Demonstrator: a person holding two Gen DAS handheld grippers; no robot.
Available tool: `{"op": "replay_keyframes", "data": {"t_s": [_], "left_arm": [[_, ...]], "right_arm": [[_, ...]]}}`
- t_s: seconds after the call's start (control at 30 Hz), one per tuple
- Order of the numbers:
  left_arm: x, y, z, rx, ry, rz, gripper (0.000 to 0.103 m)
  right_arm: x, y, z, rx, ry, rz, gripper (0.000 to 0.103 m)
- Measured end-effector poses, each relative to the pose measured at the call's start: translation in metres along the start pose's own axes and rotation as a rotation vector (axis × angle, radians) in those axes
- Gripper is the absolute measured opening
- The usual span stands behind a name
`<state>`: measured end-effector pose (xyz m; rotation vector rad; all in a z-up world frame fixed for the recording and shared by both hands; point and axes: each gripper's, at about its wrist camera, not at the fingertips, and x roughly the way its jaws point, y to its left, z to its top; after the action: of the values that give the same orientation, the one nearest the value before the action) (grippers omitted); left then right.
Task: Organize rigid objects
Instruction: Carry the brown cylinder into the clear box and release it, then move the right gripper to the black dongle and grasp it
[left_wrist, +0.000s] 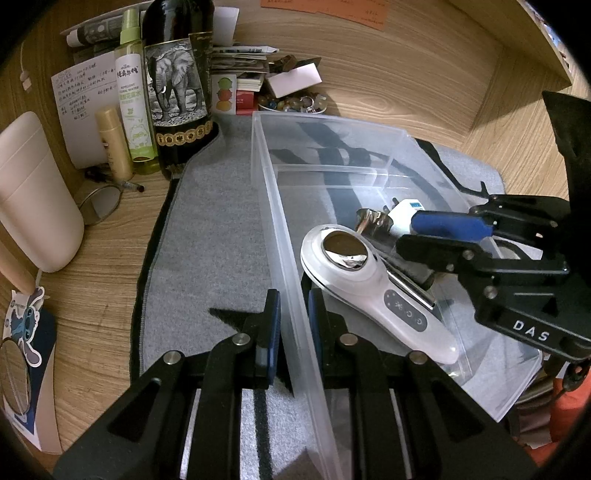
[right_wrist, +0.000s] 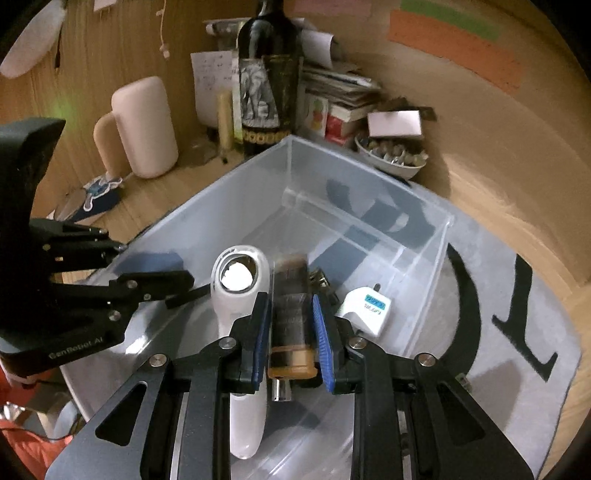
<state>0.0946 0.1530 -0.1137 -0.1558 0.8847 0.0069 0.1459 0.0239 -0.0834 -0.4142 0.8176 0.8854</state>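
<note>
Clear bin (left_wrist: 373, 147) on a grey mat (left_wrist: 207, 229), holding a white massager (left_wrist: 373, 291) at the near left, a white plug (right_wrist: 365, 308) to the right, and a dark tube (right_wrist: 291, 317) between them. Left gripper (left_wrist: 293, 325): jaws nearly closed, pinching the bin's left wall. Right gripper (right_wrist: 290, 328): over the bin, pads closed on the tube lengthwise; behind the bin stands a wine bottle (left_wrist: 177, 85).

Wooden desk (left_wrist: 110, 258) carries a grey mat (left_wrist: 207, 236) with the clear plastic bin (left_wrist: 280, 229) on it. Beside the mat: wine bottle (left_wrist: 177, 92), spray bottle (left_wrist: 133, 107), beige container (left_wrist: 33, 195), bead bowl (left_wrist: 295, 103), papers.
</note>
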Motion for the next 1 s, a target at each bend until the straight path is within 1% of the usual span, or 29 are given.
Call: {"op": "replay_keyframes", "data": {"t_s": [0.07,0.23,0.3,0.37,0.43,0.5,0.53,0.57,0.67,0.77,1.0], "left_arm": [[0.0,-0.001,0.0,0.002,0.0,0.002,0.015],[0.0,0.0,0.0,0.002,0.001,0.002,0.015],[0.0,0.0,0.0,0.001,0.0,0.002,0.015],[0.0,0.0,0.0,0.001,0.0,0.001,0.015],[0.0,-0.001,0.0,0.002,0.0,0.002,0.015],[0.0,0.0,0.0,0.001,0.001,0.002,0.015],[0.0,-0.001,0.0,0.002,0.0,0.002,0.015],[0.0,-0.001,0.0,0.002,0.0,0.002,0.015],[0.0,-0.001,0.0,0.001,0.0,0.002,0.015],[0.0,0.0,0.0,0.001,0.0,0.002,0.015],[0.0,-0.001,0.0,0.002,0.0,0.003,0.015]], "right_arm": [[0.001,0.0,0.0,0.003,0.01,0.004,0.022],[-0.003,-0.001,0.001,0.007,-0.009,0.003,0.022],[-0.005,-0.001,0.001,0.011,-0.016,0.005,0.024],[-0.009,-0.002,0.001,0.019,-0.031,0.002,0.04],[-0.013,-0.003,0.0,0.025,-0.055,-0.008,0.044],[-0.019,-0.004,0.0,0.031,-0.071,-0.011,0.044],[-0.021,-0.005,0.001,0.034,-0.078,-0.014,0.048],[-0.025,-0.007,0.001,0.037,-0.09,-0.02,0.055],[-0.036,-0.01,0.0,0.05,-0.129,-0.041,0.064],[-0.05,-0.017,-0.001,0.068,-0.167,-0.065,0.067],[-0.075,-0.04,-0.006,0.113,-0.217,-0.131,0.067]]}}
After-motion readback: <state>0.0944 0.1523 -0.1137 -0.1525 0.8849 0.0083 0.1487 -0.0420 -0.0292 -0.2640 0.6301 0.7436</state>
